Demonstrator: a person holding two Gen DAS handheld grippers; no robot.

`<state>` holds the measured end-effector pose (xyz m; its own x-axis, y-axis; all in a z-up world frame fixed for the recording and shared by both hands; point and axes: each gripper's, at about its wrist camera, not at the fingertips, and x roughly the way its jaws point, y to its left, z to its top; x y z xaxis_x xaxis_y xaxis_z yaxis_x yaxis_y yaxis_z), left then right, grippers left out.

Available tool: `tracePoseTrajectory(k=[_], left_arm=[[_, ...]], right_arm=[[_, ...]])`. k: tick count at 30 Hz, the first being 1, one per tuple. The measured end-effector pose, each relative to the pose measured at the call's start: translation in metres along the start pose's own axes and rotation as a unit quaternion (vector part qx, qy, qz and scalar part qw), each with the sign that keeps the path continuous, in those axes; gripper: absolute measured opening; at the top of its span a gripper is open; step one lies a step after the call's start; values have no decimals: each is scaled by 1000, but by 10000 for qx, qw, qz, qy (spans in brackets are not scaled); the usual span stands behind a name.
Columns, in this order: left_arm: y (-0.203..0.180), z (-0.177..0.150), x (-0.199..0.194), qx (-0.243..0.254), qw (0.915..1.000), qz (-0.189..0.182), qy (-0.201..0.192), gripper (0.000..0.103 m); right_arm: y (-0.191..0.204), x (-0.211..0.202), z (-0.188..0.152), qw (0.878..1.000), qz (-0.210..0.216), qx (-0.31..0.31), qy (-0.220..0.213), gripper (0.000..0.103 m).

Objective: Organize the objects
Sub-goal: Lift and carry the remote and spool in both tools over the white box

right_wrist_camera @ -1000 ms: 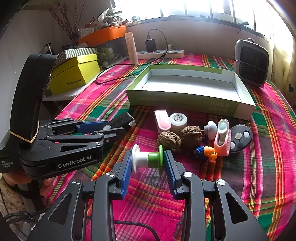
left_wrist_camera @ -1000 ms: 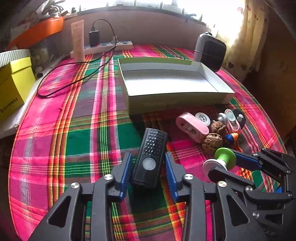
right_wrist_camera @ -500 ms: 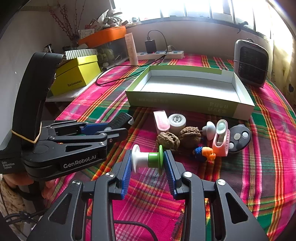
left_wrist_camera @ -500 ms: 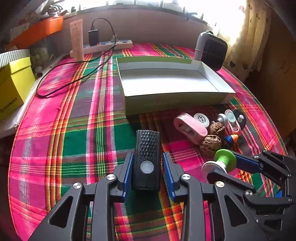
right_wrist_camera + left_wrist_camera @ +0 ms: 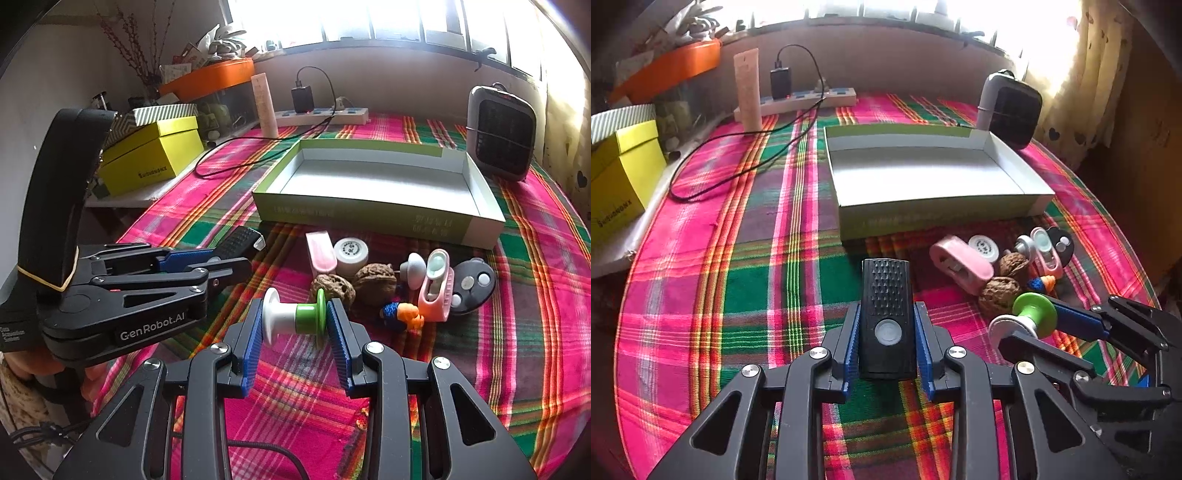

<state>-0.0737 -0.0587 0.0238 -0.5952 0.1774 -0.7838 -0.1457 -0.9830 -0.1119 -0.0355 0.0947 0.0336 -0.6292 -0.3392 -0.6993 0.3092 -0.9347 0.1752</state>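
Nothing is in the open box [image 5: 923,177] yet: left tool [image 5: 886,343] has just been closing, jaws now snug against the black remote [image 5: 885,314] low over the desk [image 5: 738,258]; right tool [image 5: 293,325] clamps the white-green spool [image 5: 291,317]. Walnuts [image 5: 332,290], pink clip [image 5: 320,253] and other bits still lie loose before the box. Whether the remote is off the cloth is hard to tell.

Home room, lived-in corner by window. Surface [image 5: 535,258] covered with bright pink-green plaid cloth. Far side: sunlit window with patterned curtain [image 5: 1082,74] at right, power strip [image 5: 325,114] with charger plugged in along sill wall. Small space heater [image 5: 500,133] far right. Far left: yellow shoebox [image 5: 151,155], orange storage bin [image 5: 210,77], dried twigs, household clutter.
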Motion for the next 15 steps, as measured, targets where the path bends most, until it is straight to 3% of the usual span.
tracePoseTrajectory(k=[15], left_arm=[[-5,41,-15,-58,9994,-40,-333,25]], right_arm=[[-26,-9,53,9995,-88,27,-312,36]])
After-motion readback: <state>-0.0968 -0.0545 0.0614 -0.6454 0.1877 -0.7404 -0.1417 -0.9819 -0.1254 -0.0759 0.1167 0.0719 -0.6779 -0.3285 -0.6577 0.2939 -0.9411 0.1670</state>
